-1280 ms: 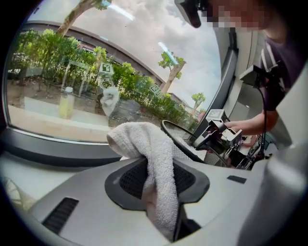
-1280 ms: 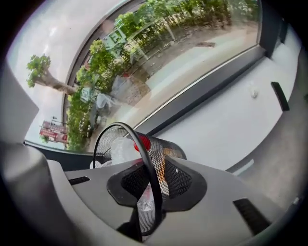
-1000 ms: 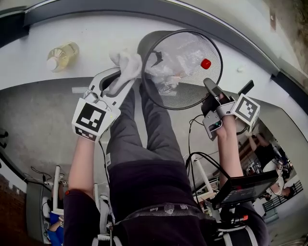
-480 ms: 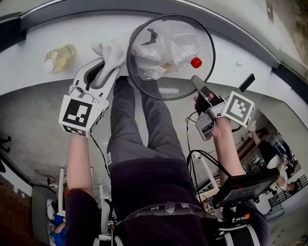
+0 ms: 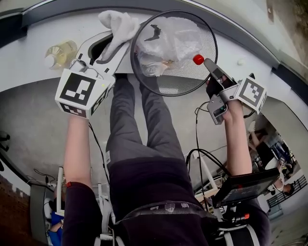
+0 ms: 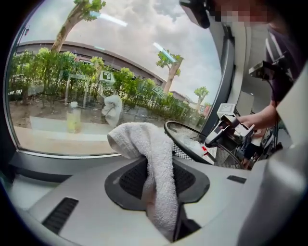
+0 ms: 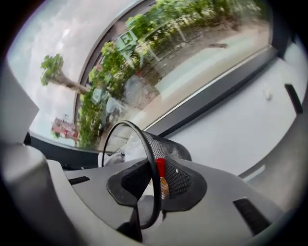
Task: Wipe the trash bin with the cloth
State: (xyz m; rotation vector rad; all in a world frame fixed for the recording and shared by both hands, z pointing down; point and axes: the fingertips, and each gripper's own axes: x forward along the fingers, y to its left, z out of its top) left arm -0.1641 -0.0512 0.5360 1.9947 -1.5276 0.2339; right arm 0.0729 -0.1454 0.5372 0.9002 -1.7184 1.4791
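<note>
A black mesh trash bin (image 5: 179, 84) is tipped with its mouth toward me, over the white ledge. Crumpled clear plastic (image 5: 169, 37) and a red cap (image 5: 198, 59) lie inside. My right gripper (image 5: 211, 68) has the bin's right rim (image 7: 146, 140) between its jaws; they are closing and grip the wire. My left gripper (image 5: 116, 41) is shut on a white cloth (image 5: 118, 25), whose bunched end presses against the bin's upper left rim. In the left gripper view the cloth (image 6: 150, 158) hangs between the jaws, with the bin (image 6: 186, 142) just beyond.
A plastic bottle of yellow liquid (image 5: 59, 54) lies on the white ledge (image 5: 33, 62) to the left. A dark window frame (image 5: 57, 12) runs behind the ledge. My legs hang below the bin. Cables and a tablet (image 5: 243, 187) sit at lower right.
The bin has moved up and away over the ledge and tipped further toward me. My left gripper carried the cloth up along the left rim. The right gripper shifted right and up.
</note>
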